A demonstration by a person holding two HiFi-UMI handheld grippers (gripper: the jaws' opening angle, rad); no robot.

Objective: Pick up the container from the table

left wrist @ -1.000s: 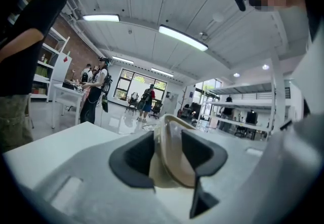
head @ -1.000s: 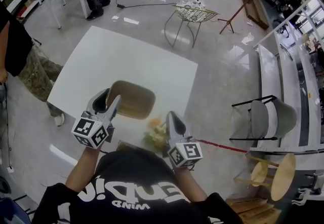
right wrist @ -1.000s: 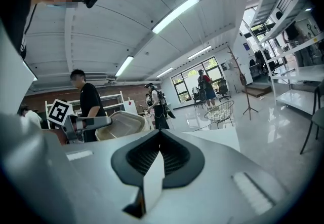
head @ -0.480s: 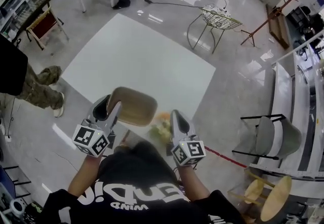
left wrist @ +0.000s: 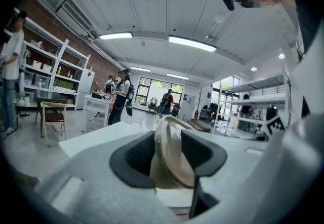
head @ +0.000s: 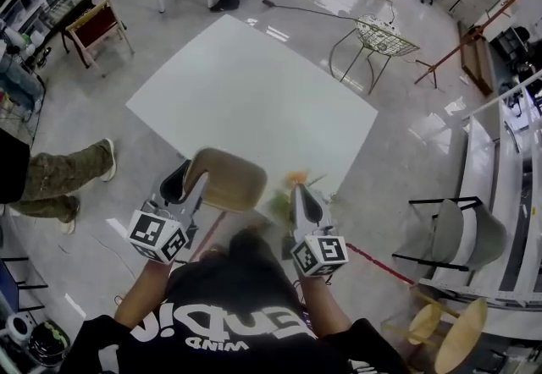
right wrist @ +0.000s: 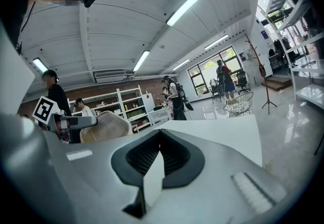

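A tan, rounded container (head: 227, 180) hangs in the air at the near edge of the white table (head: 254, 93). My left gripper (head: 188, 167) is shut on its rim from the left. In the left gripper view the container's rim (left wrist: 171, 153) stands upright between the two dark pads (left wrist: 132, 157), which press on it. My right gripper (head: 299, 193) is a little to the right of the container, apart from it, jaws shut with nothing between them. The right gripper view shows the container (right wrist: 105, 125) off to the left of my right gripper (right wrist: 159, 148).
A blurred orange and green thing (head: 290, 184) lies between the grippers by the table edge. A wire basket stand (head: 385, 34) is beyond the table, a grey chair (head: 461, 228) and wooden stool (head: 461, 337) at right. A person's legs (head: 55, 178) and a wooden chair (head: 95, 24) are at left.
Both grippers have travelled sideways together, the left one still carrying the container. The table and room have shifted and turned in the head view; the left-hand person now shows lower and farther left.
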